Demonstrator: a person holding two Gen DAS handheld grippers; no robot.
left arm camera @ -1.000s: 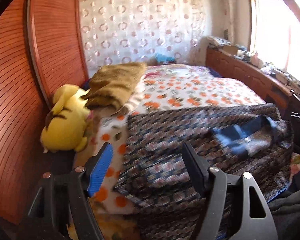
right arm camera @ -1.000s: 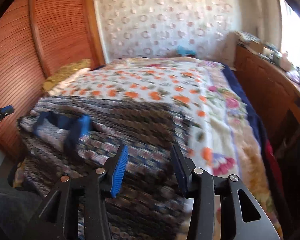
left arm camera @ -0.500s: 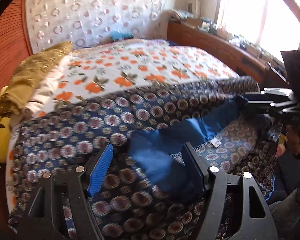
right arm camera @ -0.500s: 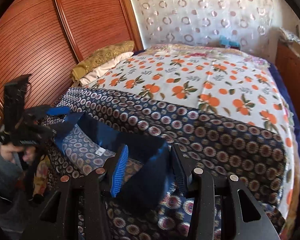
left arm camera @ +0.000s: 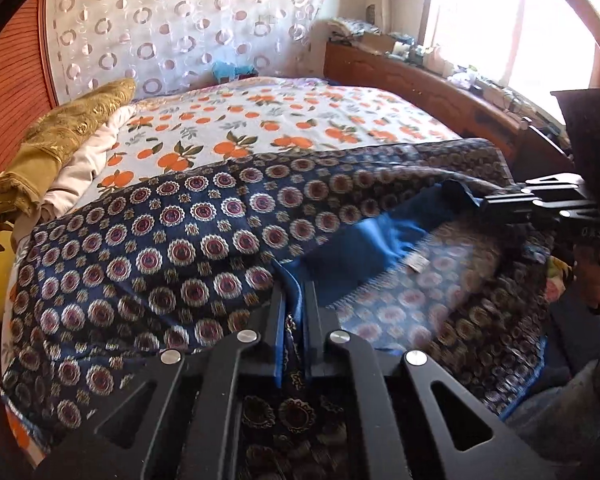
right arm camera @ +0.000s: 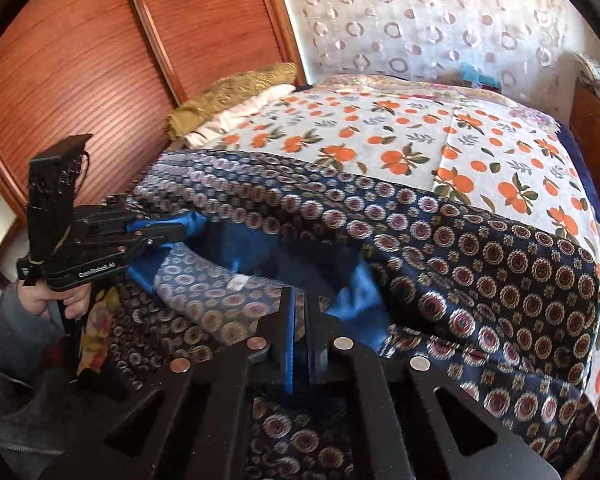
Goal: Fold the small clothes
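On the bed (left arm camera: 284, 120), across its near end, lies the garment (left arm camera: 172, 240), dark with a medallion print and a blue lining showing at its neck opening (left arm camera: 380, 236). Half a second ago both my grippers stood spread over that blue edge; both sets of jaws have just been closing, and now each is pinched on cloth. My left gripper (left arm camera: 294, 300) has a fold of the blue trim squeezed between its pads, and from the right wrist view I see it from the side, clamped at the far corner of the opening. My right gripper (right arm camera: 298, 308) nips the blue edge likewise, pads nearly meeting. Since 1 second ago both tools have come forward and down onto the collar. I judge the grasp step done: with 2 holds along the neckline, I can lift and lay the first fold.
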